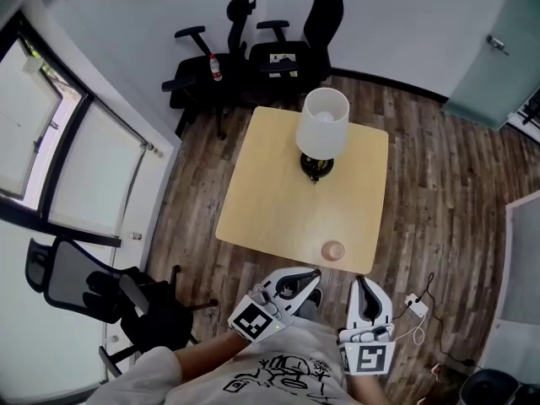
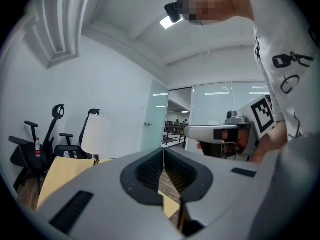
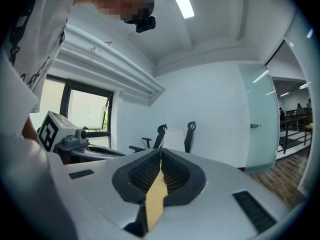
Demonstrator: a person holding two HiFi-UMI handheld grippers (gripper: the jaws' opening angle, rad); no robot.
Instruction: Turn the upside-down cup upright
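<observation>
One table (image 1: 278, 201), one lamp (image 1: 322, 123), one cup (image 1: 333, 250), three chairs (image 1: 211, 70) (image 1: 291, 53) (image 1: 67, 281), two grippers (image 1: 314, 274) (image 1: 361, 281).

Head view looks steeply down on the table (image 1: 278, 201); both gripper views face the lamp (image 2: 96, 134), level.

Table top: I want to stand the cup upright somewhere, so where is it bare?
The table's whole left half is bare, and so is the stretch between the lamp and the cup. Only the far middle, round the lamp, is taken.
</observation>
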